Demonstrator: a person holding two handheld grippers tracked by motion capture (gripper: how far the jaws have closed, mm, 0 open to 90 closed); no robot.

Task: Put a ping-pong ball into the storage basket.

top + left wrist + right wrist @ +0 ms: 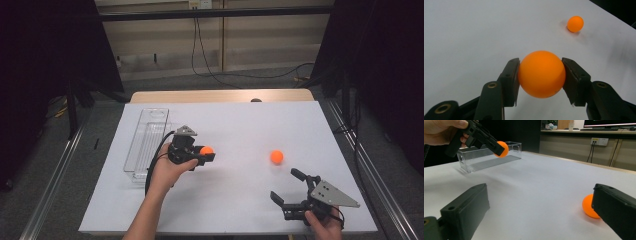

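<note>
My left gripper [206, 153] is shut on an orange ball [206, 150], held above the white table left of centre. Its two black pads press the ball [541, 74] from both sides in the left gripper view, and the right gripper view shows the held ball [503, 149] in the air before a clear bin. A second orange ball [276, 157] lies on the table to the right, also seen as a small ball [575, 24] far off. My right gripper [290, 188] stands open near the front right edge, and that ball [589, 206] lies just past its right jaw.
A clear plastic bin [146, 142] stands lengthwise at the table's left side, and the same bin [487, 156] is behind the left hand. The white table top [240, 125] ends at a wooden strip at the back. Cables run over the floor beyond.
</note>
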